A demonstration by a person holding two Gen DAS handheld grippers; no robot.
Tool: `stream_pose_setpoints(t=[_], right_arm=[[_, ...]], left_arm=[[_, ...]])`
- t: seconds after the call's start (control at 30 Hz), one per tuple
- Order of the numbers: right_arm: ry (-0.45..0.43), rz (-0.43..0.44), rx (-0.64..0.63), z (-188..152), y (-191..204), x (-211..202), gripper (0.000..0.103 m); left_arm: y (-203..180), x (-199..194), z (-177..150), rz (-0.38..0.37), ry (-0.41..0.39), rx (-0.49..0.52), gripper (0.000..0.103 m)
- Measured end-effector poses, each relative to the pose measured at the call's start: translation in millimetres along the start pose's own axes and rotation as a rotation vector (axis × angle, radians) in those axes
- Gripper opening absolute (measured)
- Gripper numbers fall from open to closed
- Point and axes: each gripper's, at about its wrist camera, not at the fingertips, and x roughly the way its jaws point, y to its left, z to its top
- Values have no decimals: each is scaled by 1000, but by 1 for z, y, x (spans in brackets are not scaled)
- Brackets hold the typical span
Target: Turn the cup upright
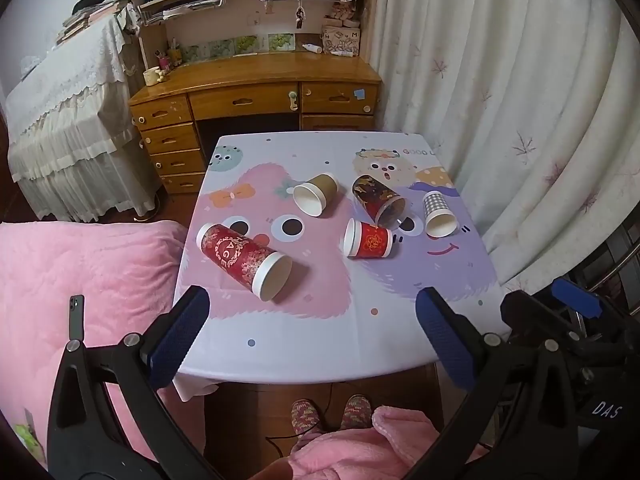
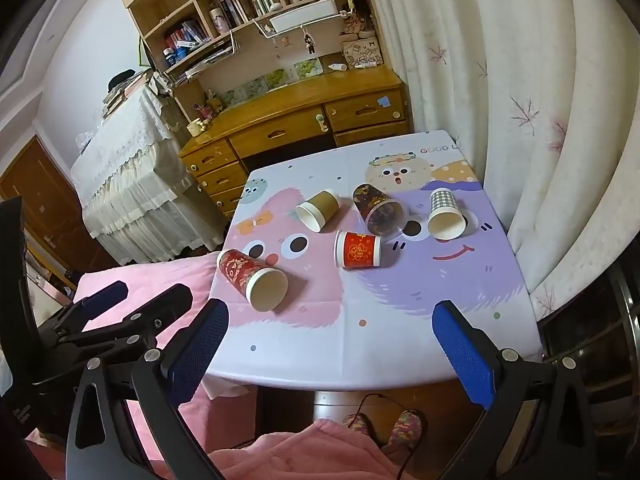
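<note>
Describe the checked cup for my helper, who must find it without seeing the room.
Start at the table with the cartoon cloth and go to its far right side, by the curtain. The checked cup lies on its side on the purple monster, mouth toward the viewer. It alone has a grey-and-white check; the dark cup beside it is patterned red-brown.

The worktop (image 1: 320,344), covered in a cartoon-print cloth, carries five cups on their sides: tall red cup (image 1: 244,261), brown cup (image 1: 315,193), dark patterned cup (image 1: 378,199), short red cup (image 1: 369,239), checked cup (image 1: 439,213).
</note>
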Motion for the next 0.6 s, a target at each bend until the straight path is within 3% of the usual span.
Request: stream_pose_setpoints(t=[0.6], right_arm=[[9,-20,-8,20,-6,4,103]], left_arm=[[8,-4,-2,35,-33,-23,102]])
